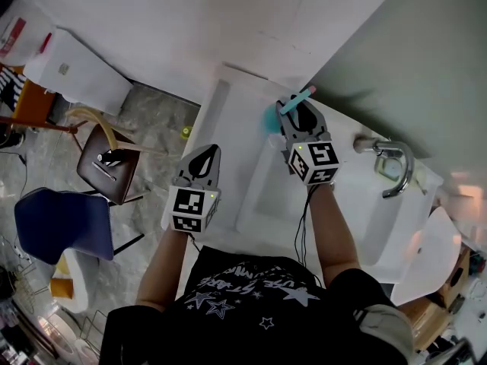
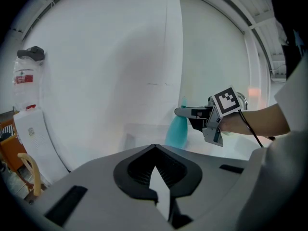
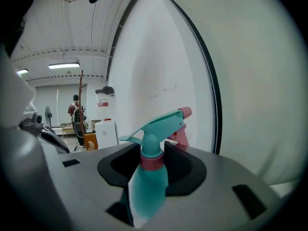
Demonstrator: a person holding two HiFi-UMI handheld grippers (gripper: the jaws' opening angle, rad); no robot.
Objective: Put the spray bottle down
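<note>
Here the right gripper (image 1: 298,106), at the upper centre of the head view, has its jaws clamped on the teal spray bottle (image 3: 148,177) just below its pink collar, and the pink-tipped nozzle pokes out past them. The bottle stands upright over the upper end of the white sink (image 1: 247,211), left of the faucet (image 1: 392,162); whether its base touches the surface cannot be told. The left gripper (image 1: 204,158) sits lower left, jaws drawn together on nothing.

Bright, even light (fisheye-warped edges)
</note>
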